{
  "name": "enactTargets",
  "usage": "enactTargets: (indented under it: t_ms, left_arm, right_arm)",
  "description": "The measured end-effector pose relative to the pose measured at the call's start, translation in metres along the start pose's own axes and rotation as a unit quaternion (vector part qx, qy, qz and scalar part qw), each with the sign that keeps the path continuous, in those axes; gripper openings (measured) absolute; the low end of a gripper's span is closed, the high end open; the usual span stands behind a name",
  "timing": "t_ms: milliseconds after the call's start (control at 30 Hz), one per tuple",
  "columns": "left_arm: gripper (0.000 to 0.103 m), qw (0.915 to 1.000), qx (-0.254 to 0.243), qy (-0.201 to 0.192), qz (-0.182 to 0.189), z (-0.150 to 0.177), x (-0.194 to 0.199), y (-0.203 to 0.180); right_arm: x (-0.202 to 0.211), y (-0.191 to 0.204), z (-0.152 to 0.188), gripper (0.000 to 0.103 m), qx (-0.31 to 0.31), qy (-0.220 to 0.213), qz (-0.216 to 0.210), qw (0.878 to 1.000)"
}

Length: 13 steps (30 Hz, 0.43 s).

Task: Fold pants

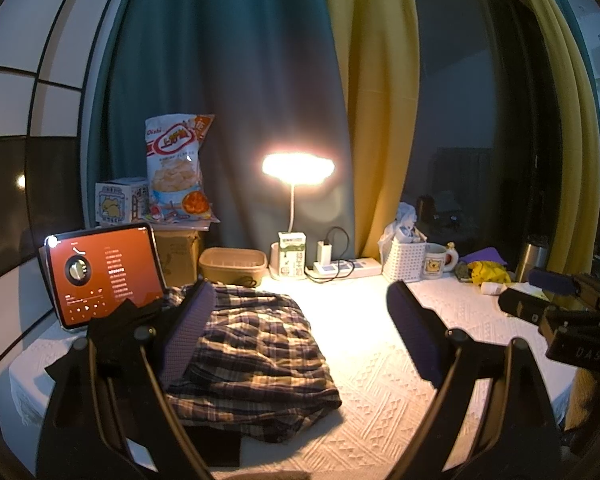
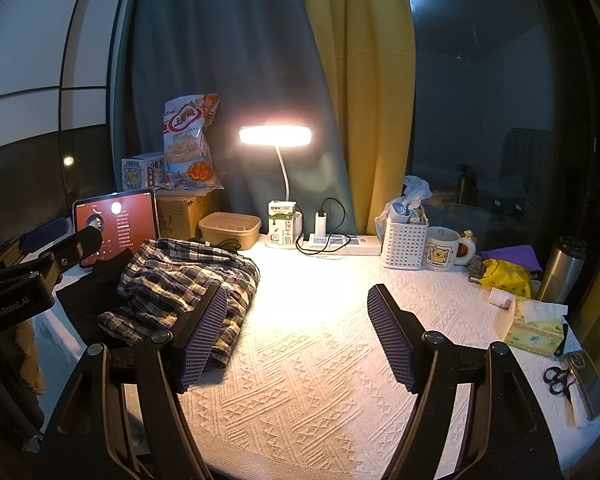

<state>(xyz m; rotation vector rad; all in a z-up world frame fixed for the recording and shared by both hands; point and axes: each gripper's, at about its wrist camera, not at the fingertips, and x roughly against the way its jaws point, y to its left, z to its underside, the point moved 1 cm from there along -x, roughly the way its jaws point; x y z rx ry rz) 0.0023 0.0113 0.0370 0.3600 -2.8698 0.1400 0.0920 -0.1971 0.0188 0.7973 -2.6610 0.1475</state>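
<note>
The plaid pants [image 1: 256, 356] lie in a folded, rumpled pile on the left part of the white textured tablecloth [image 1: 380, 380]; the right wrist view shows the pants [image 2: 184, 284] at centre-left. My left gripper [image 1: 304, 332] hovers open above the pile's right side, its left finger over the fabric, nothing held. My right gripper [image 2: 296, 336] is open over bare cloth, just right of the pile. A dark garment [image 1: 116, 332] lies under the pile at the left. The right gripper [image 1: 556, 300] shows at the right edge of the left wrist view, and the left gripper [image 2: 60, 240] at the left edge of the right wrist view.
A lit tablet [image 1: 104, 272] leans at back left beside a cardboard box [image 1: 180, 252] with a snack bag [image 1: 178, 164]. Along the back stand a container [image 1: 232, 264], milk carton [image 1: 292, 256], lit lamp [image 1: 298, 168], power strip [image 1: 348, 268], white basket [image 1: 404, 260] and mug [image 1: 440, 264]. Tissues [image 2: 536, 324], scissors [image 2: 556, 380] and a flask [image 2: 562, 268] sit right.
</note>
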Motion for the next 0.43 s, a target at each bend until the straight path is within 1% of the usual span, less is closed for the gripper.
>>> enactTargets:
  t_ms: [433]
  left_arm:
    - [0.089, 0.9999, -0.005, -0.003, 0.009, 0.0001, 0.0002, 0.0055]
  right_arm:
    - [-0.0003, 0.0011, -0.0003, 0.076, 0.0, 0.001, 0.0, 1.0]
